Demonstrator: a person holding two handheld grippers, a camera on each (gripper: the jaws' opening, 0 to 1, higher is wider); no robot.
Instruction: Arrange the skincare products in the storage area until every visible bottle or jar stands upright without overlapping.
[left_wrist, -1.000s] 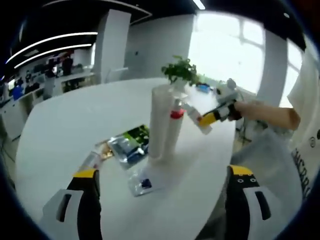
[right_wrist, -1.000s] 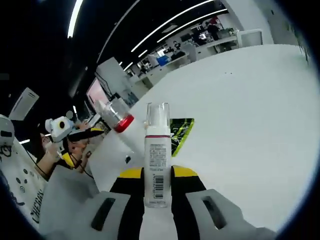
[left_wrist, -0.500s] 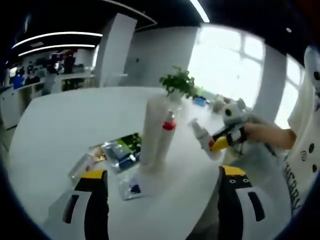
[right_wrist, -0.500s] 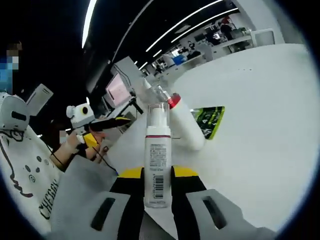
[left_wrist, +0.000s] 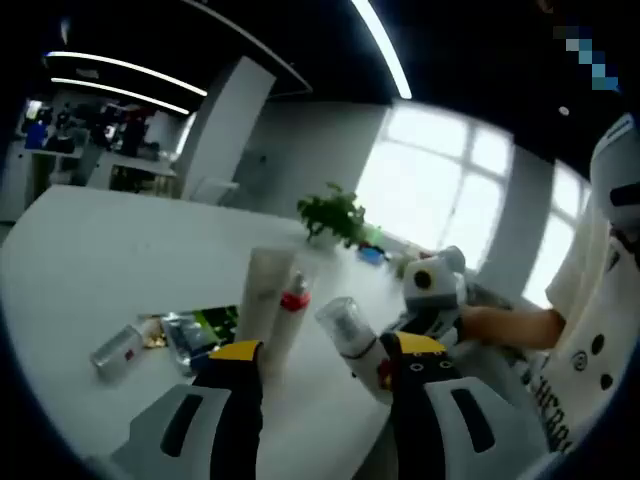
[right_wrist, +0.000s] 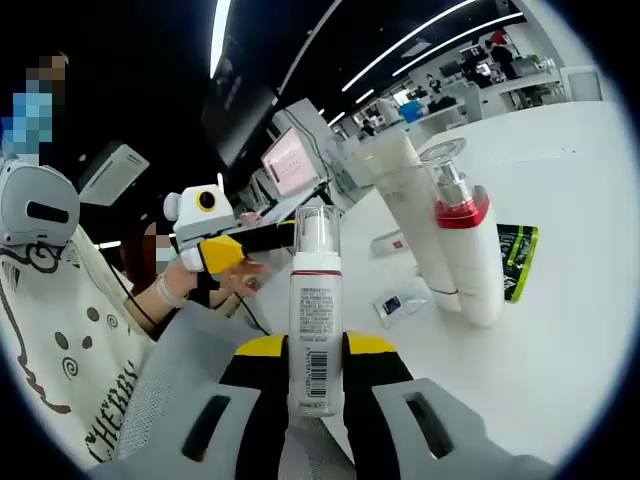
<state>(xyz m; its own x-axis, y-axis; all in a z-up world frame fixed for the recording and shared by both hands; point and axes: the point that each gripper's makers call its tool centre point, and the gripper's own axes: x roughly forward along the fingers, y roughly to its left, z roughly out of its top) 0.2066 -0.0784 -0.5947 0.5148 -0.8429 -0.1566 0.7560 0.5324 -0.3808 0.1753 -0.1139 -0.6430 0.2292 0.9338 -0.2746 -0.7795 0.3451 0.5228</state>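
The right gripper stays clamped on the pump bottle — now carried close beside the left gripper. Its jaws have narrowed, nothing between them.

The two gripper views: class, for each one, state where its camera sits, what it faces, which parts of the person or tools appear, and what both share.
Left gripper view: rides on the left tool, facing across the white table toward bright windows; the right tool and a sleeved hand enter from the right.
Right gripper view: rides on the right tool, shut on a clear-capped pump bottle, facing the left tool and the person's patterned top.
Shared: the tall white tube and red-collared bottle, standing upright.
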